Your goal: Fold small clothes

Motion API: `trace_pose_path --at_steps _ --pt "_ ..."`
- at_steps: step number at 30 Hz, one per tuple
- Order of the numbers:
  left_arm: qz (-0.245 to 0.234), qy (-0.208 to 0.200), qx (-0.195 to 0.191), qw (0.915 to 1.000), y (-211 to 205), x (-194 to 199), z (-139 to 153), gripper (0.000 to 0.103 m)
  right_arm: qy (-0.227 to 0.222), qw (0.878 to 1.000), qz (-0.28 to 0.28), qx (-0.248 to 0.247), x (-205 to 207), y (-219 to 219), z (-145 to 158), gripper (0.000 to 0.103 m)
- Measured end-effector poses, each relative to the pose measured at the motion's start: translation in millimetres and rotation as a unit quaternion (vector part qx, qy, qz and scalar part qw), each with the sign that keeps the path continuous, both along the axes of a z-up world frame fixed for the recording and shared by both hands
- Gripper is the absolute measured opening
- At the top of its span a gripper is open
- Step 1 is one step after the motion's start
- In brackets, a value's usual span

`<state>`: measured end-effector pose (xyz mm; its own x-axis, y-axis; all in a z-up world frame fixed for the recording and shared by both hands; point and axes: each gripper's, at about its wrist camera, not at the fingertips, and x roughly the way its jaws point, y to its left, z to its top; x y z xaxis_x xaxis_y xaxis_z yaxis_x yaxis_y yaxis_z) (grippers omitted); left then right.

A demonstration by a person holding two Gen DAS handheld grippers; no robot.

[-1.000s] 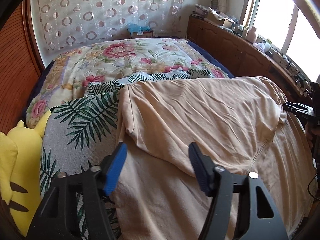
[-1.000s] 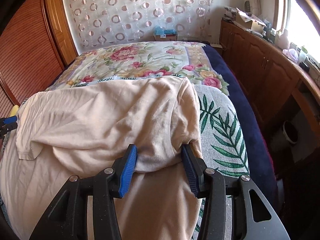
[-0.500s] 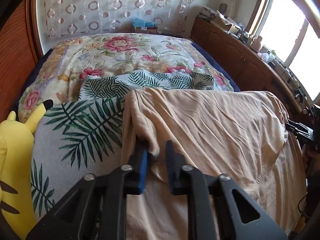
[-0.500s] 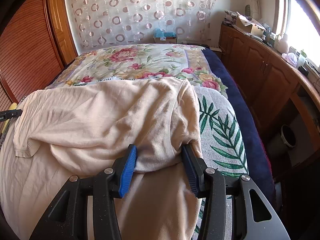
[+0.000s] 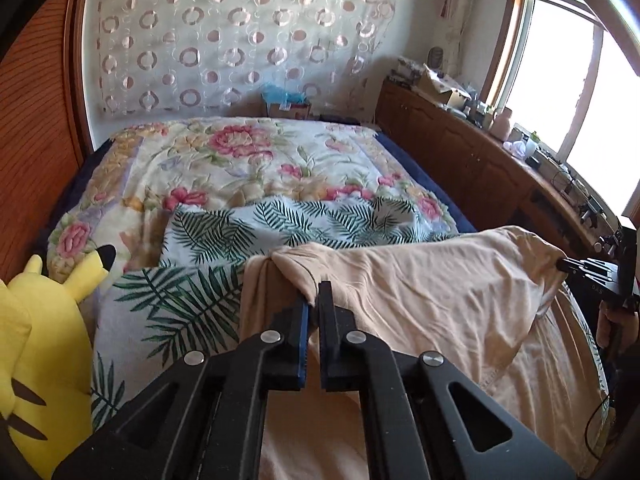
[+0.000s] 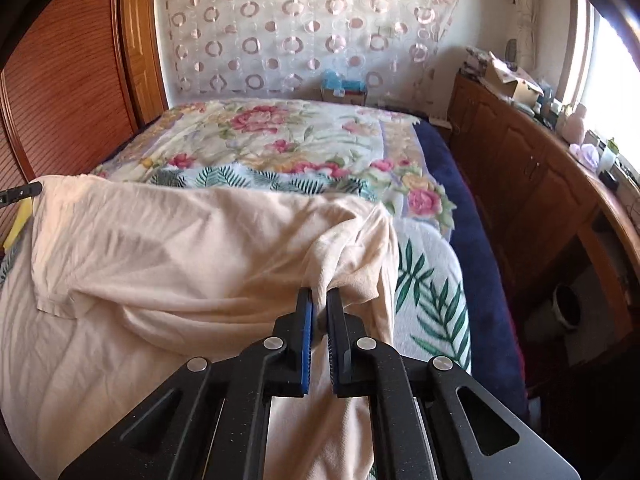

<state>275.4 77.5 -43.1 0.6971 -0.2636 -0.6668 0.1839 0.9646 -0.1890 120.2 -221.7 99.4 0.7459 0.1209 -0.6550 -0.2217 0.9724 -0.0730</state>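
Both grippers grip the peach garment [image 5: 440,292], which lies across the near end of the bed [image 5: 248,168] on a palm-leaf blanket [image 5: 176,292], its folded-over upper layer raised between the two tools. The left gripper [image 5: 314,300] is pinched onto the fold's left corner; the right gripper [image 6: 319,300] is pinched onto a bunched right corner, and its tip also shows at the far right of the left wrist view.

Change: the fingers [image 6: 306,320] of the right gripper, a moment ago wide with cloth lying loosely between them, have just closed to a narrow gap with fabric pressed between the pads. The left fingers [image 5: 303,328] closed slightly sooner, from wide open to the same narrow hold. In the left wrist view the fold's corner now sits higher and tented, more of the floral quilt [image 5: 240,160] shows beyond it, and the yellow plush toy [image 5: 44,340] sits further in.

Meaning: with both corners apparently secured, the layer is probably ready to be carried over for the next fold.
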Motion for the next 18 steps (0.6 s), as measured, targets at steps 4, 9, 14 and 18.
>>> trace_pose_path --at_steps 4,9,14,18 --pt "0.007 -0.021 -0.004 0.9998 3 -6 13 0.004 -0.033 0.999 0.005 0.011 -4 -1 9 0.007" --pt "0.011 -0.041 -0.01 0.9991 3 -19 28 0.004 -0.072 0.997 0.015 0.035 -13 -3 14 0.006" --pt "0.016 -0.056 -0.012 0.9982 5 -39 41 0.004 -0.089 0.995 0.024 0.038 -35 -5 11 0.006" --pt "0.023 -0.075 -0.016 0.9968 9 -61 53 0.004 -0.099 0.993 0.035 0.047 -55 -12 8 0.005"
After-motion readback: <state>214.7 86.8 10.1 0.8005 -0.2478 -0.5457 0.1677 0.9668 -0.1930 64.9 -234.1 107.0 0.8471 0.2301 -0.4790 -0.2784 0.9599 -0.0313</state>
